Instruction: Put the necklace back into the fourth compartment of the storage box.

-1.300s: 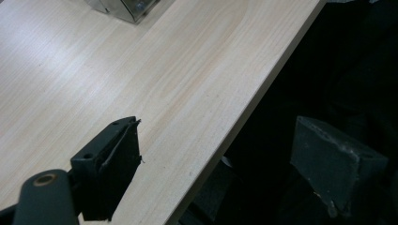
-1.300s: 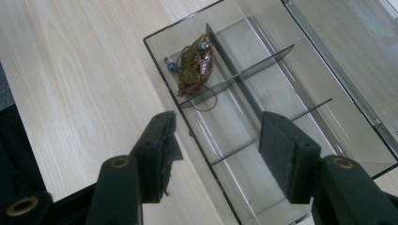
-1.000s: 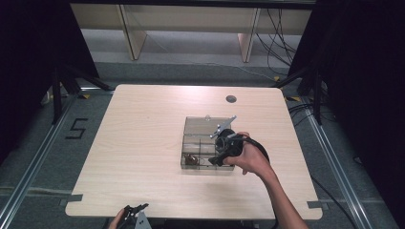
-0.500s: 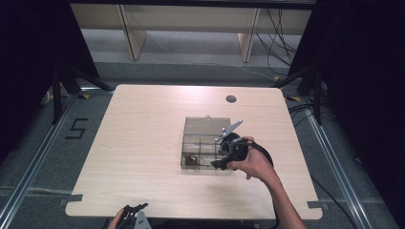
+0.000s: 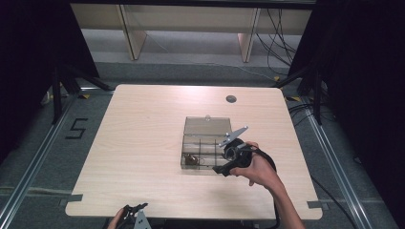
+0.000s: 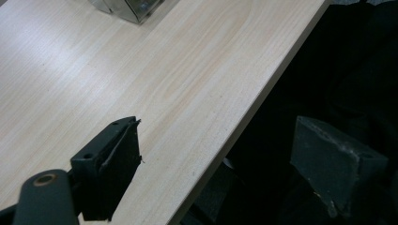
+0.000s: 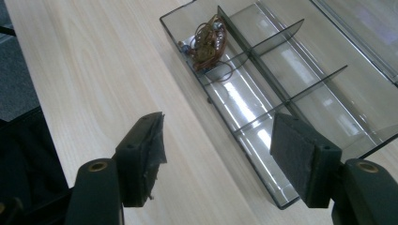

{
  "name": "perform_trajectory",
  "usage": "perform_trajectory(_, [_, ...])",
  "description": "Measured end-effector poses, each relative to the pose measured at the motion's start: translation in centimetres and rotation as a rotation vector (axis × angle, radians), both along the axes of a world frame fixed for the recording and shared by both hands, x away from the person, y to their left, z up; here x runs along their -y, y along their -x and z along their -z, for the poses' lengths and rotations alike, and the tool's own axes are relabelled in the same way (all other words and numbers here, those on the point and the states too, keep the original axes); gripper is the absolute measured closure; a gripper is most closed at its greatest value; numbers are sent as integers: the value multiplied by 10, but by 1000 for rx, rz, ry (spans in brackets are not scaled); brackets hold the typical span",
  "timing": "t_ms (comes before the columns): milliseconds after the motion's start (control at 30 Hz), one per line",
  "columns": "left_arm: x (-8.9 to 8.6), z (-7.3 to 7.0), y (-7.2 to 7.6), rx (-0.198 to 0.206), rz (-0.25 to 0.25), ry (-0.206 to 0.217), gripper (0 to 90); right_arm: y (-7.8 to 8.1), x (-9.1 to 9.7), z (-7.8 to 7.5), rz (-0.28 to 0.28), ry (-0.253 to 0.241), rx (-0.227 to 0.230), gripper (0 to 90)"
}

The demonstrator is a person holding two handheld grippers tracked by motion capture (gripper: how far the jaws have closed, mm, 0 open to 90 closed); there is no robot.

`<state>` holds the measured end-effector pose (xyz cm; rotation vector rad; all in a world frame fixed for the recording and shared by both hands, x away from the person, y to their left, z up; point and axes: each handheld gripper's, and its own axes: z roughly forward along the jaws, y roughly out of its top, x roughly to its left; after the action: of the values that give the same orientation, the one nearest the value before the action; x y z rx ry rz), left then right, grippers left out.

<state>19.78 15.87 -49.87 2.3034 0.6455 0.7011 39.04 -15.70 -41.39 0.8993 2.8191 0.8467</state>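
Note:
A smoky clear compartment box [image 5: 206, 130] lies right of the table's middle, its lid [image 5: 208, 126] folded back. A brown tangle of wire and beads [image 5: 192, 159] [image 7: 206, 42] rests in its near-left compartment; the other compartments look bare. My right gripper [image 5: 222, 169] [image 7: 218, 136], held in a hand, hovers at the box's near right corner, jaws wide open and holding nothing. My left gripper [image 5: 132, 212] [image 6: 218, 140] sits low at the table's front edge, open and holding nothing; one jaw is over the wood, the other past the edge. A box corner [image 6: 131, 7] shows far off.
The light wooden table [image 5: 143, 143] has a round cable hole [image 5: 231, 98] at the back right. Wooden shelf legs [image 5: 133, 33] stand behind the table. A floor mark "5" [image 5: 76, 128] lies to the left. Dark drapes flank both sides.
My right gripper has drawn back from over the box toward the near right and turned a little. The left gripper has stayed at the front edge.

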Motion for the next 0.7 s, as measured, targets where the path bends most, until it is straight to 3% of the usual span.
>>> perform_trajectory(33, [-1,-2,0,-15,18,-17,154,-1,1,2,-34,-11,35,358])
perform_trajectory(267, [-1,-1,0,-14,9,-9,154,10,6,7,-30,-44,43,354])
perform_trajectory(333, [-1,-1,1,-16,7,-9,154,11,9,6,-44,-34,52,354])
perform_trajectory(367, [-1,-2,1,-15,5,-12,154,14,9,6,-21,-44,33,353])
perform_trajectory(433, [-2,-2,1,-13,3,-9,154,15,10,5,-16,-32,40,353])
perform_trajectory(500, [-1,-1,0,3,-9,-5,154,16,10,6,-51,-53,30,350])
perform_trajectory(567, [-2,-2,0,-5,-1,-16,154,19,11,4,-27,-40,40,347])
perform_trajectory(700, [-3,-3,1,-12,7,-11,154,21,11,7,-42,-56,69,329])
